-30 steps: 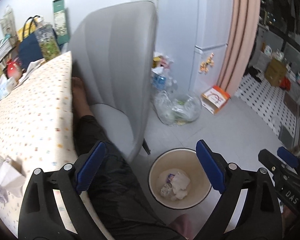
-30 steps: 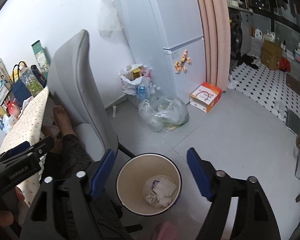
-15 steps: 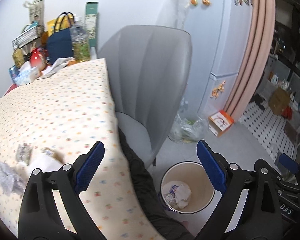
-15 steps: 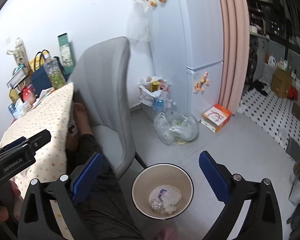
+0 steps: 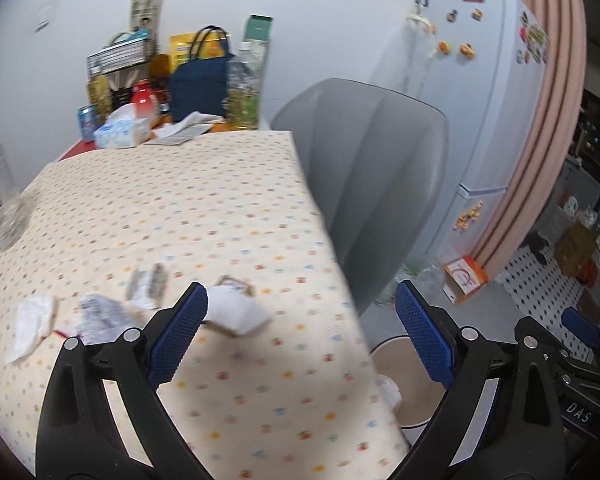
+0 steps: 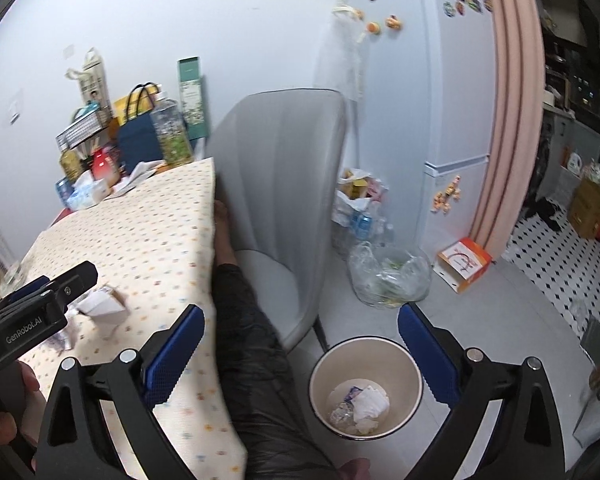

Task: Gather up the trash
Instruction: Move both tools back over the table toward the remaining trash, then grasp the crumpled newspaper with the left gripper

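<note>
Dotted tablecloth table (image 5: 228, 208): crumpled paper scraps (image 5: 236, 312). Floor (image 6: 520, 312): bin (image 6: 366, 390).

A round bin (image 6: 366, 388) stood on the floor beside the table, with white paper scraps (image 6: 368, 402) already inside. More trash lay on the dotted tablecloth: a crumpled white wrapper (image 5: 236, 308), a tissue (image 5: 32, 326) and small foil packets (image 5: 148, 284).

Each tool (image 5: 300, 336) is black plastic with blue ribbed pads (image 5: 178, 332) and silver screws; dark trousers (image 6: 260, 360).
</note>
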`<state>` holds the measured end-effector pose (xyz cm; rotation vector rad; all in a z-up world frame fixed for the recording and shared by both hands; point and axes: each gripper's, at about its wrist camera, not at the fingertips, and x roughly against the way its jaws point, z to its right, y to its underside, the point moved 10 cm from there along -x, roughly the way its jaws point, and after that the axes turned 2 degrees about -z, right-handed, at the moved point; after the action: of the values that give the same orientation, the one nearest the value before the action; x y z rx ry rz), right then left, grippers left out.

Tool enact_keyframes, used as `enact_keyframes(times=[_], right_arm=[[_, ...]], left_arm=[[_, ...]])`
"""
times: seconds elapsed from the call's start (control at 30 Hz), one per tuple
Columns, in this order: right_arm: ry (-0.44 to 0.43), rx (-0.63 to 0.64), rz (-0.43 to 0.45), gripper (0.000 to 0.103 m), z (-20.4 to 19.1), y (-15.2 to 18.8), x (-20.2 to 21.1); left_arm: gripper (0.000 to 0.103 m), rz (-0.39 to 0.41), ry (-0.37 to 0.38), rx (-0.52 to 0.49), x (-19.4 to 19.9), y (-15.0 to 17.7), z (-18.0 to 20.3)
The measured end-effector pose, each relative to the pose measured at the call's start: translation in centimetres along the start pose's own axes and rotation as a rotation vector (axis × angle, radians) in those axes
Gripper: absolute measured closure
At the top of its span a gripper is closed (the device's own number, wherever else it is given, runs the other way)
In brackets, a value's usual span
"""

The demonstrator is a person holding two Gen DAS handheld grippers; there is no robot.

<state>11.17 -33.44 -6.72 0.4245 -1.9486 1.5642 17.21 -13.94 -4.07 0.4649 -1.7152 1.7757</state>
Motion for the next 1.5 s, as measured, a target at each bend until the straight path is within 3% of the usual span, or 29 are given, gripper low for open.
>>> enact_keyframes(times=[0.33, 0.6, 0.87, 1.13, 1.2, 1.27, 1.3, 1.33, 1.43, 1.5], right_arm=[[-0.082, 0.095, -0.013, 0.008, -7.0, 0.4, 0.1], [-0.123, 0.14, -0.041, 0.008, -10.3, 1.6, -0.7], [-0.133, 0.184, -0.072, 0.008, -12.5, 3.1, -2.0], [-0.143, 0.179, -0.111, 0.008, -12.8, 4.3, -3.6], [-0.147, 0.175, -0.112, 0.008, -12.8, 4.2, -3.8], [-0.154, 0.175, -0.111, 0.008, -12.9, 4.2, -3.9], [-0.157, 0.176, -0.112, 0.008, -13.0, 4.2, -3.9], [-0.16, 0.178, -0.113, 0.008, -13.1, 4.3, -3.9], [-0.17, 0.188, -0.115, 0.008, -13.7, 4.4, -3.9], [-0.177, 0.194, -0.115, 0.008, -14.2, 4.5, -3.8]], left_arm=[[0.009, 0.017, -0.099, 0.107, 1.8, 1.2, -7.8], [0.009, -0.004, -0.162, 0.172, 1.8, 2.8, -12.7], [0.009, -0.031, -0.176, 0.209, 0.9, 4.4, -15.3], [0.01, -0.07, -0.182, 0.206, -1.3, 5.3, -15.0], [0.018, -0.079, -0.182, 0.203, -1.8, 5.5, -14.8], [0.049, -0.103, -0.172, 0.208, -2.3, 5.8, -14.6], [0.058, -0.122, -0.166, 0.212, -2.6, 6.1, -14.6], [0.076, -0.135, -0.162, 0.214, -2.8, 6.3, -14.5], [0.091, -0.125, -0.156, 0.211, -2.2, 6.4, -14.5], [0.092, -0.109, -0.145, 0.219, -1.6, 6.1, -14.7]])
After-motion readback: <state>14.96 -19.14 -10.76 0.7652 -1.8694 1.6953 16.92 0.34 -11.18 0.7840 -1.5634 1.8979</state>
